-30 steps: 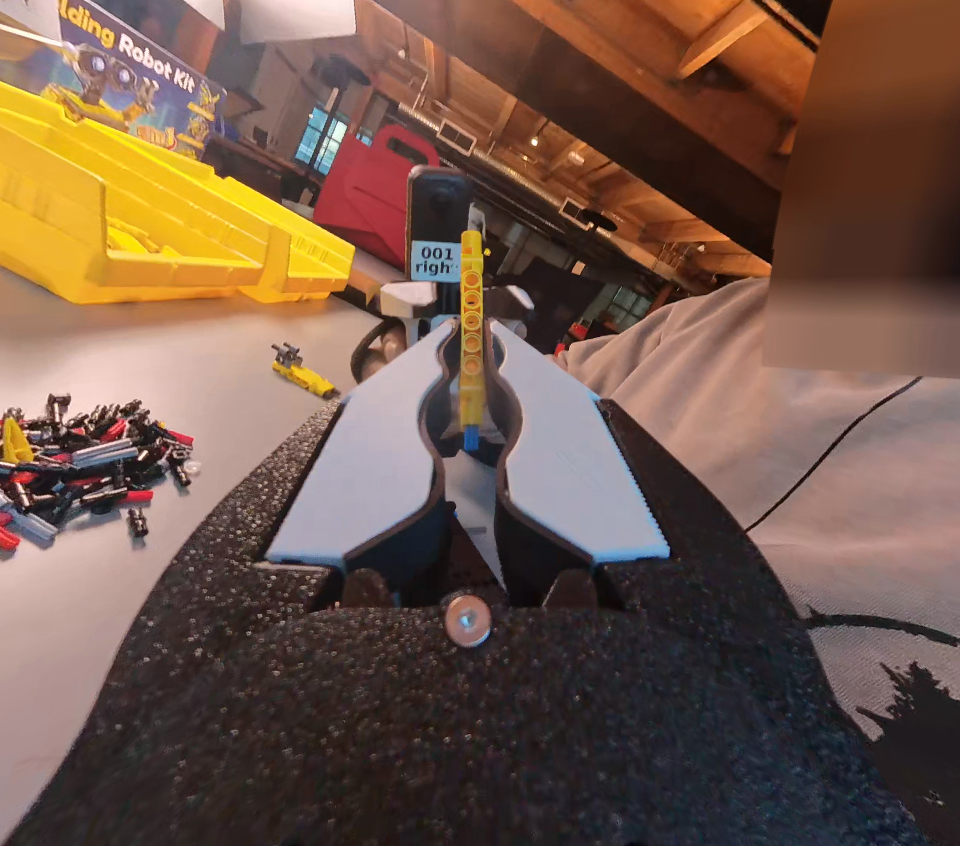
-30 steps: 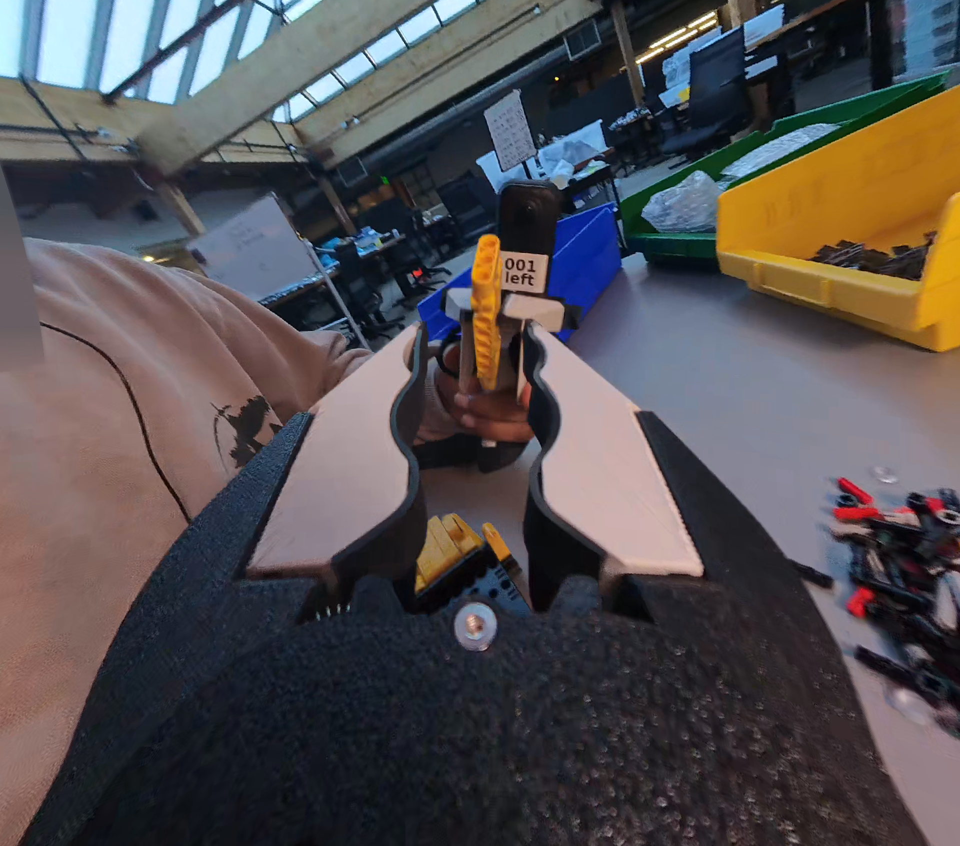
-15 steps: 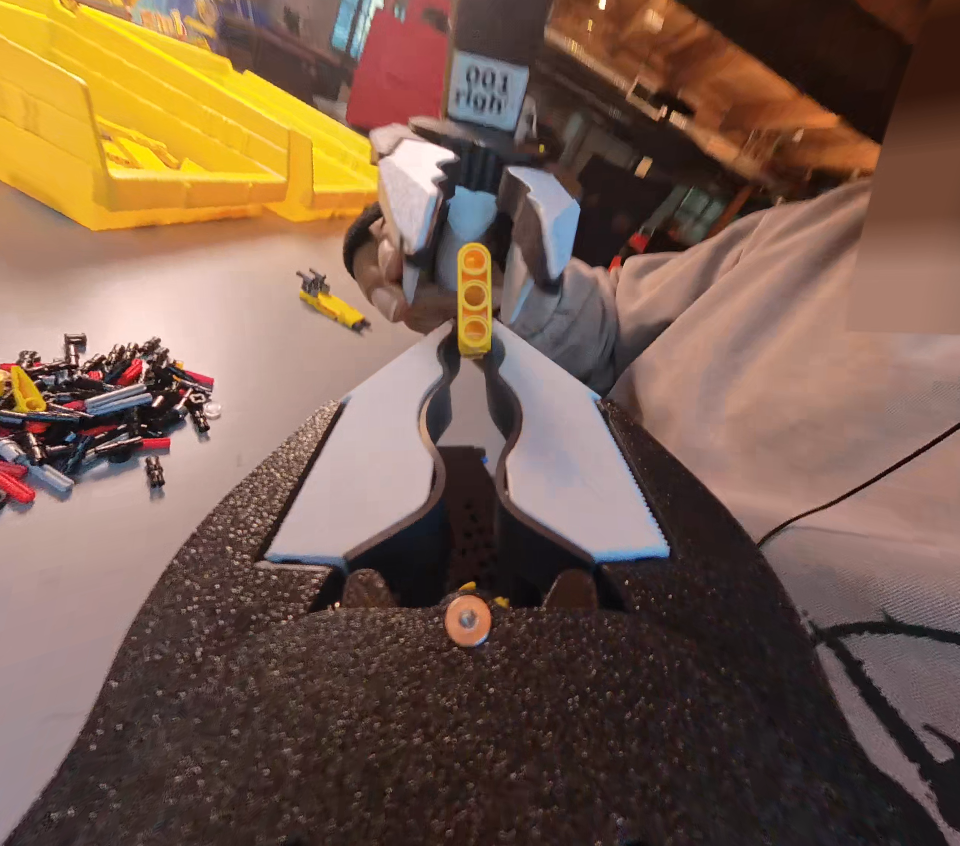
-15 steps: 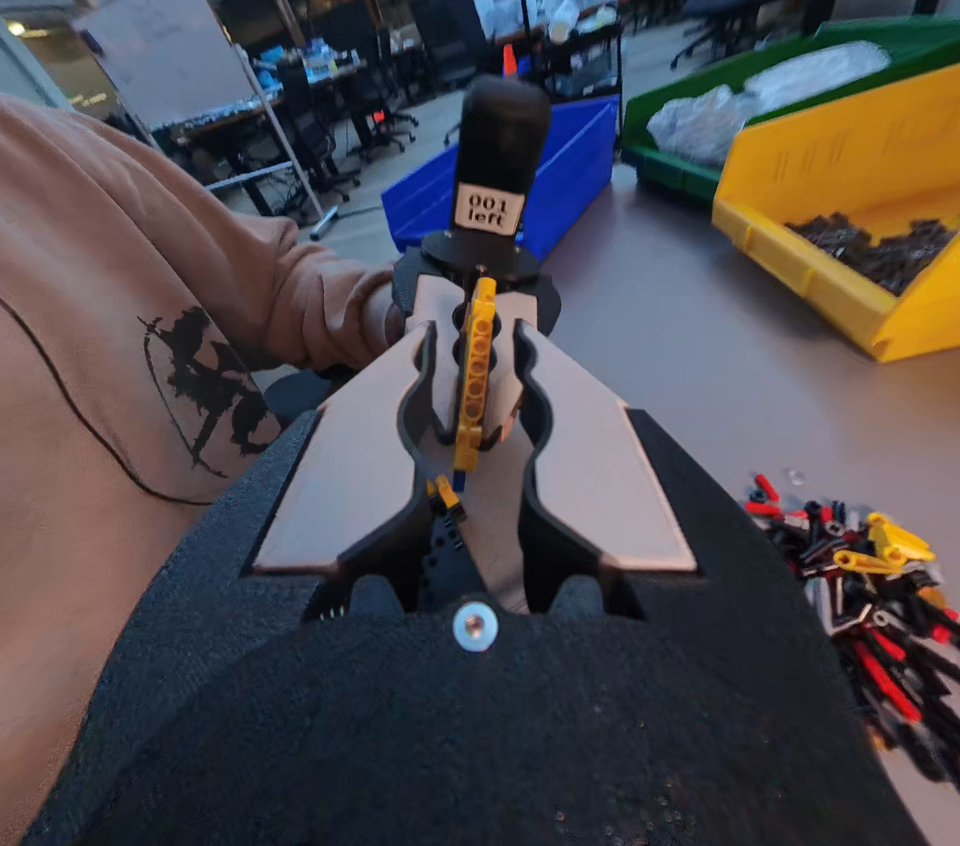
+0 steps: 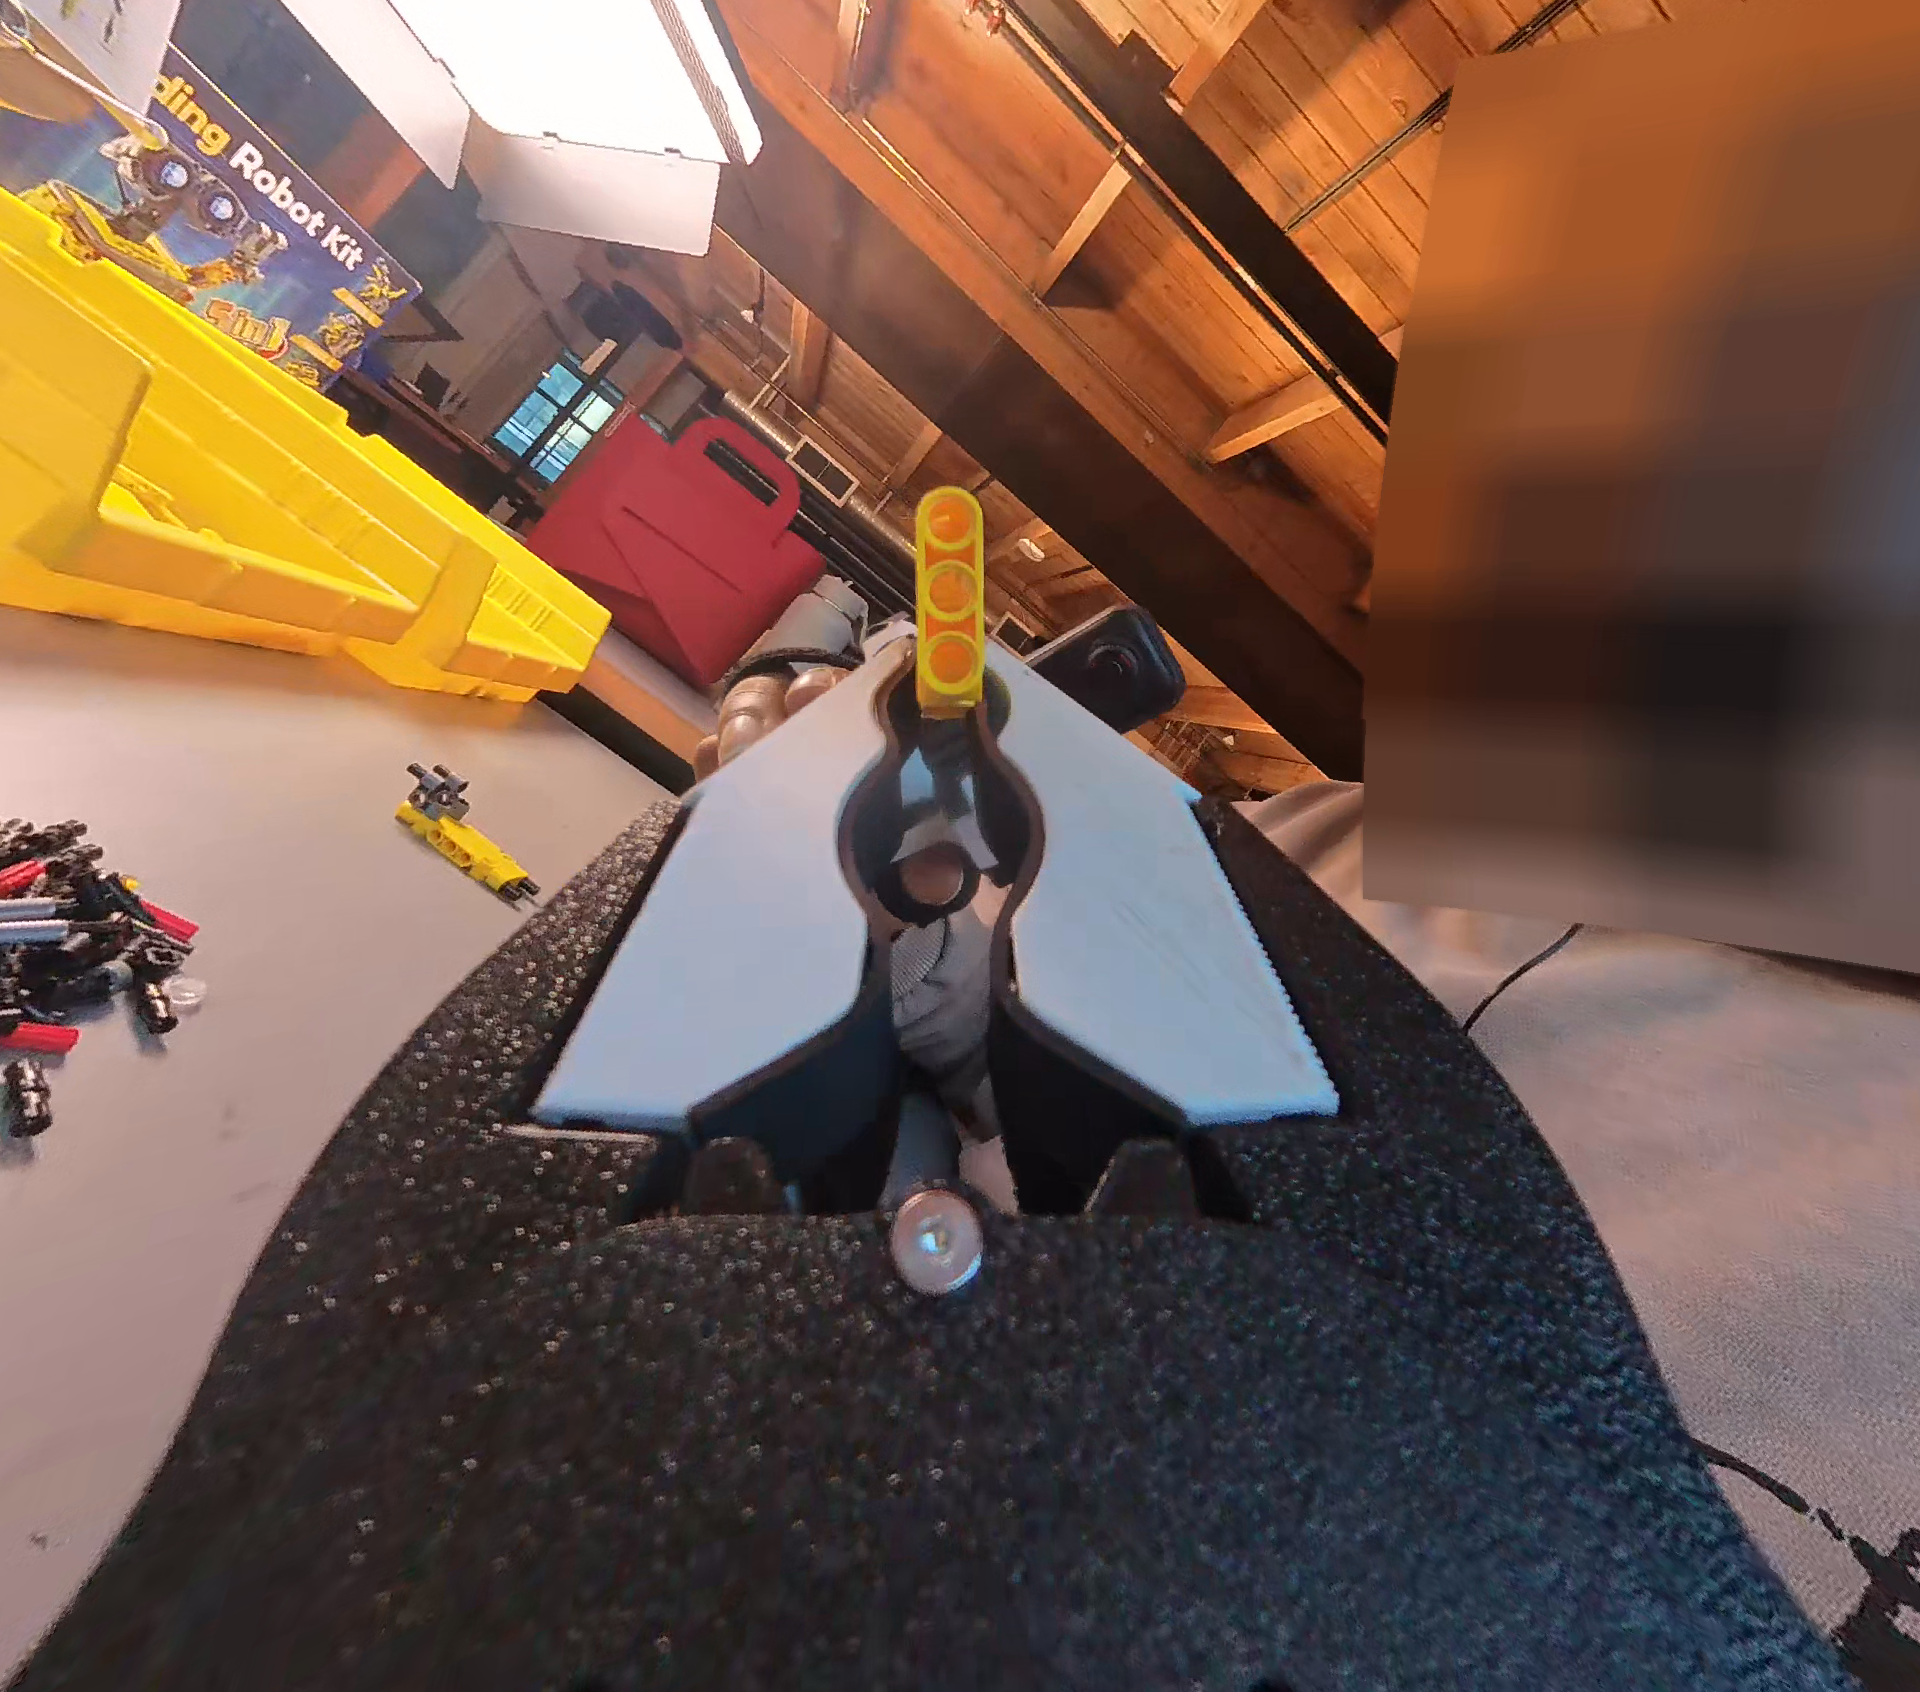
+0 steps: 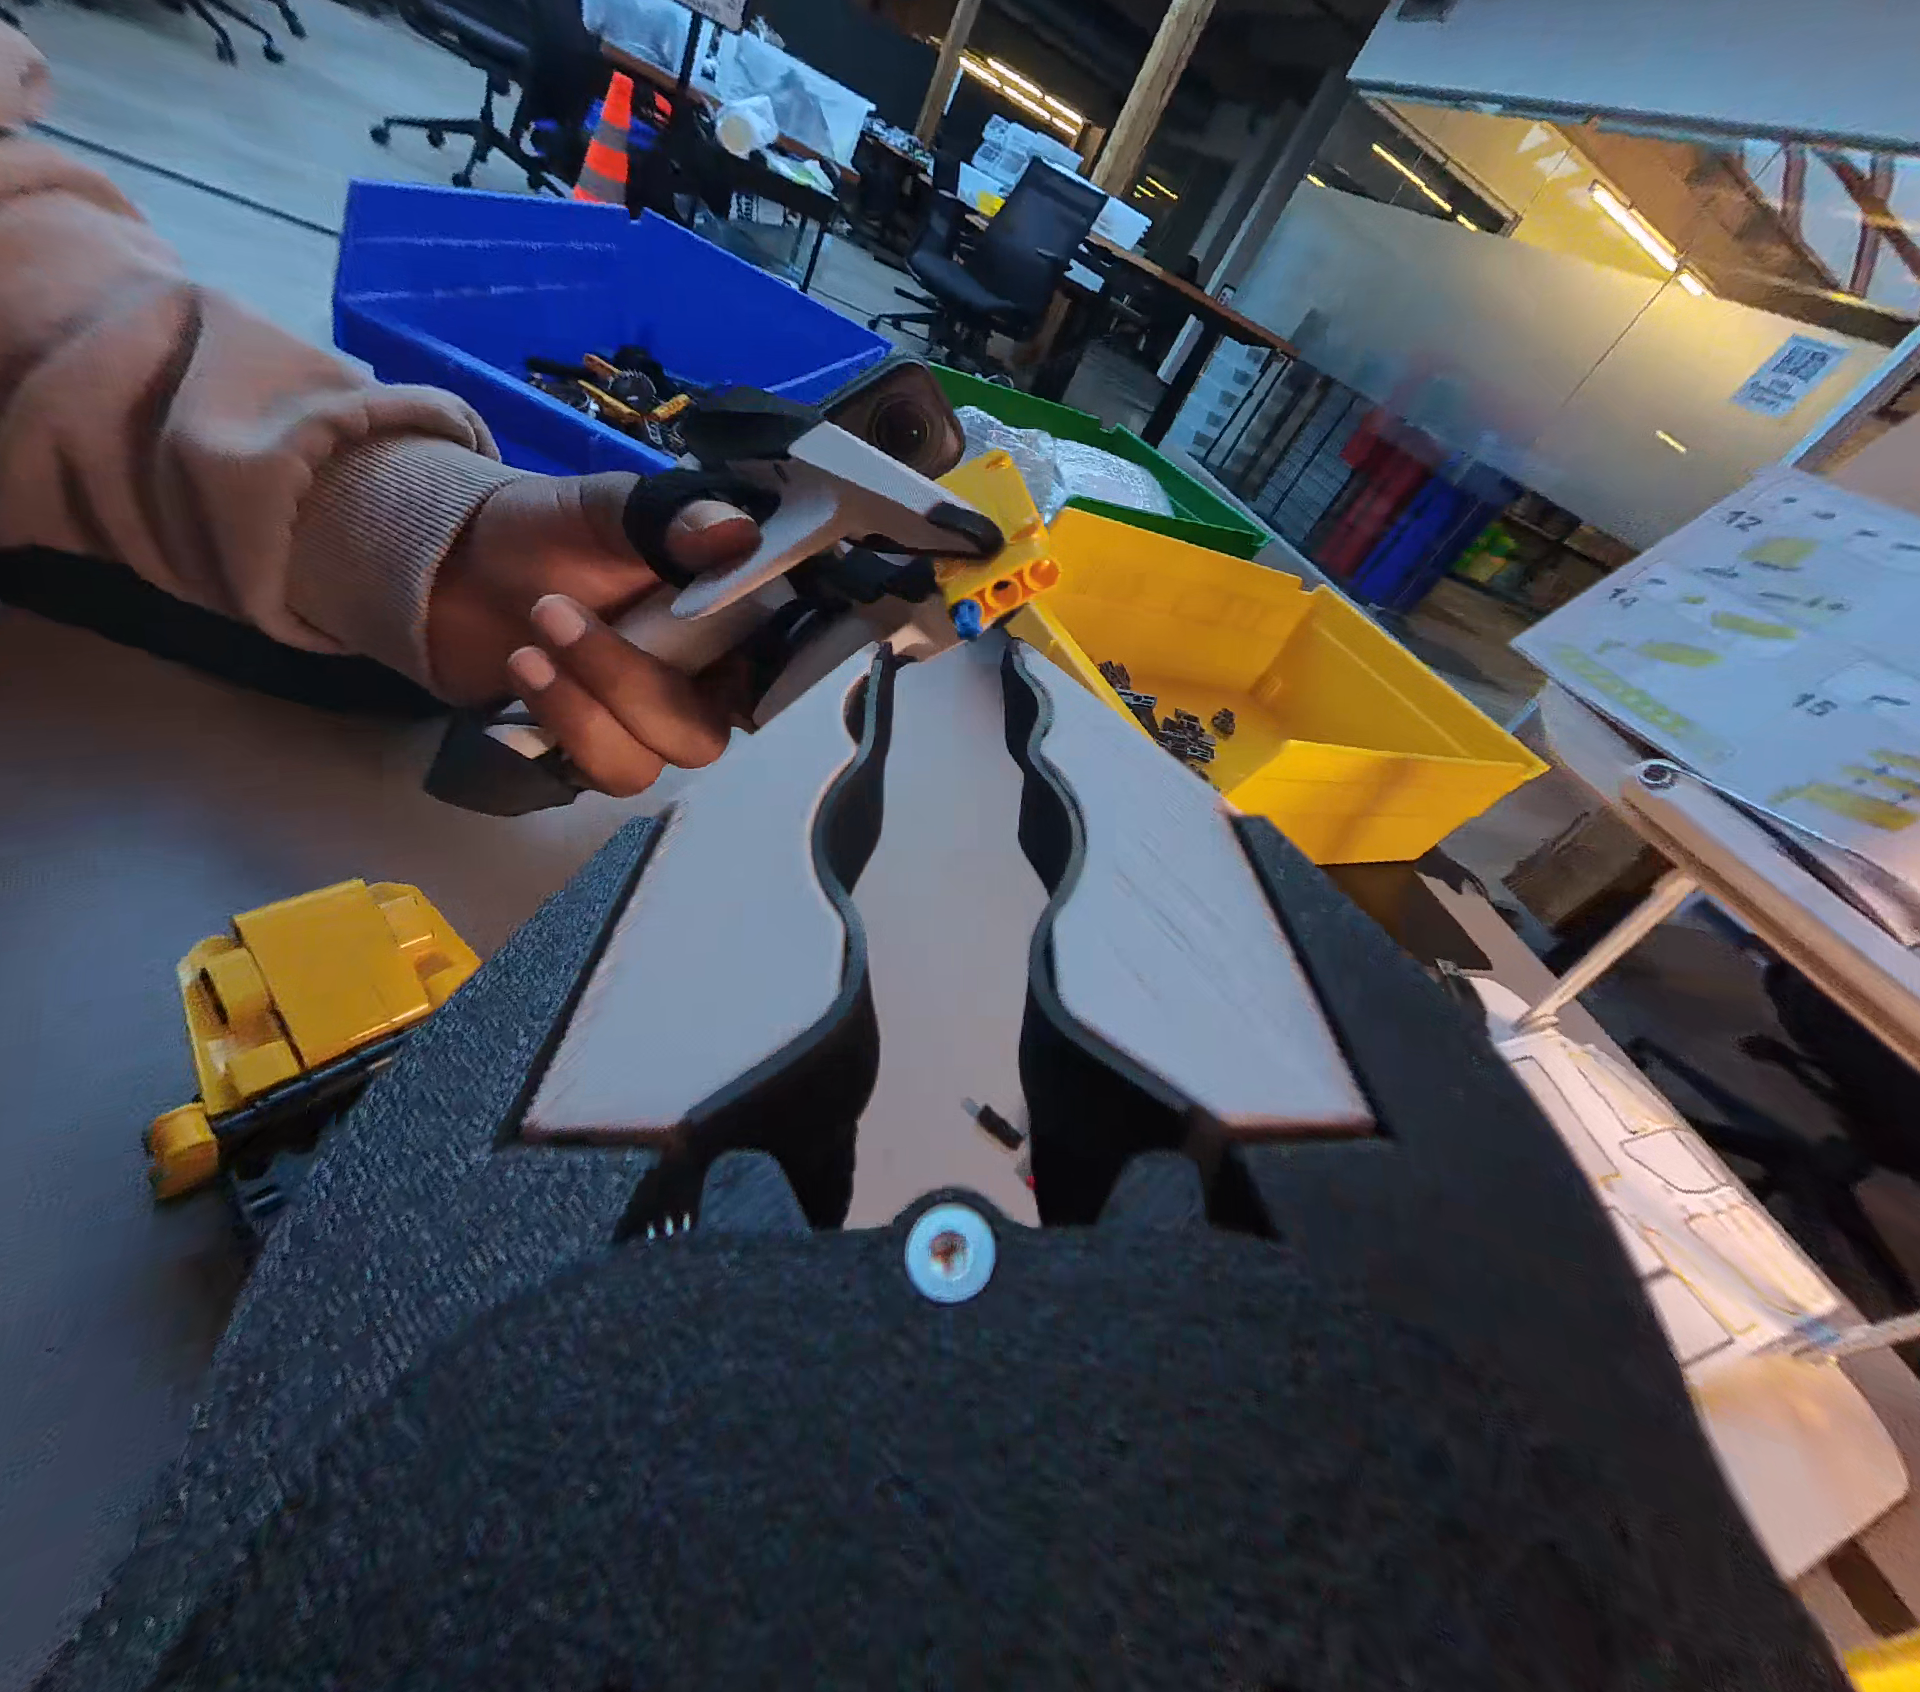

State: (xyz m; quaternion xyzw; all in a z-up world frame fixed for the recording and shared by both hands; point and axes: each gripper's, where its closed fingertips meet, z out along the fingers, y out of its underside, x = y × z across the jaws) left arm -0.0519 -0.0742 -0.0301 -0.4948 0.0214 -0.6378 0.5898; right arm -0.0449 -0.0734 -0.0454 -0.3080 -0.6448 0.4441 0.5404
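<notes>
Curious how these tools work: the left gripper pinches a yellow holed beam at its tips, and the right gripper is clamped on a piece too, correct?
Not quite. The left gripper does pinch the yellow holed beam at its tips, but the right gripper holds nothing: the right wrist view shows its fingers apart and empty.
</notes>
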